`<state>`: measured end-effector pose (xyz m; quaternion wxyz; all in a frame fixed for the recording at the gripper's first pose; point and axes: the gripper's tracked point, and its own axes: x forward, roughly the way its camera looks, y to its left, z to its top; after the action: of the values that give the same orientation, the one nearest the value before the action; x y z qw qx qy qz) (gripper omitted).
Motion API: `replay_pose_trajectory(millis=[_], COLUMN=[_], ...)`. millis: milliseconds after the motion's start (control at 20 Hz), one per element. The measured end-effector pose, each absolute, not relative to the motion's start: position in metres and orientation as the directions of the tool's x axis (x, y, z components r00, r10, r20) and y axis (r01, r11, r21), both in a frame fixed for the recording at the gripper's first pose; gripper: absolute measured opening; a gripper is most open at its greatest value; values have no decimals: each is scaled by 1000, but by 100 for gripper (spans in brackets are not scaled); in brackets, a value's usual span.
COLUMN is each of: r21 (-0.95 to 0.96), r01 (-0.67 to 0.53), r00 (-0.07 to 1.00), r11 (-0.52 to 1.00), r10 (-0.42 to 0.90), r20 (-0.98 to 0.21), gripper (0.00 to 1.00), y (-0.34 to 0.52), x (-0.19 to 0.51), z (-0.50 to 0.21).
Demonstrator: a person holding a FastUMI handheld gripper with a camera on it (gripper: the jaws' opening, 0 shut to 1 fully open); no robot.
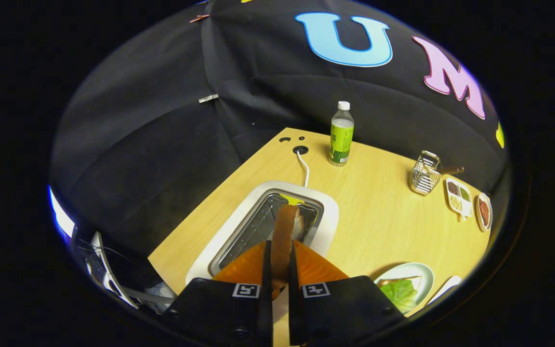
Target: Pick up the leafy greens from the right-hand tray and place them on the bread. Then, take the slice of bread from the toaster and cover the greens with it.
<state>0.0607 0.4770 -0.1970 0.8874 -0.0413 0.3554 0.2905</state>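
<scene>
Several things stand beyond the toaster (263,217) on the pale wooden tabletop (378,217): a green-labelled bottle (341,135), a wire basket (424,172), a divided dish (459,196) and a small dish (484,212), all clear of the tongs (280,270). Black cloth walls the booth behind. The tongs are clamped on the brown-crusted slice of bread (284,236), edge-on above the toaster's slot. Just beside them, the leafy greens (399,293) lie on bread on a plate (427,273).

Tool (277,262) clamped on bread slice (284,231) above toaster (239,221); greens (399,293) on plate (424,274) beside it.
</scene>
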Motion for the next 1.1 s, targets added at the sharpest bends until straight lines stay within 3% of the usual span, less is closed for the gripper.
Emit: replay_pose_trajectory(millis=[200,700,1100], r21=[189,290,262], r01=[-546,-501,-437], r00=[580,616,698], r11=[816,816,860], r10=[531,571,509], r20=[-617,-542,-503], gripper=[12,12,12], y=[475,440,368], x=[66,68,79], z=[-174,-109,-78])
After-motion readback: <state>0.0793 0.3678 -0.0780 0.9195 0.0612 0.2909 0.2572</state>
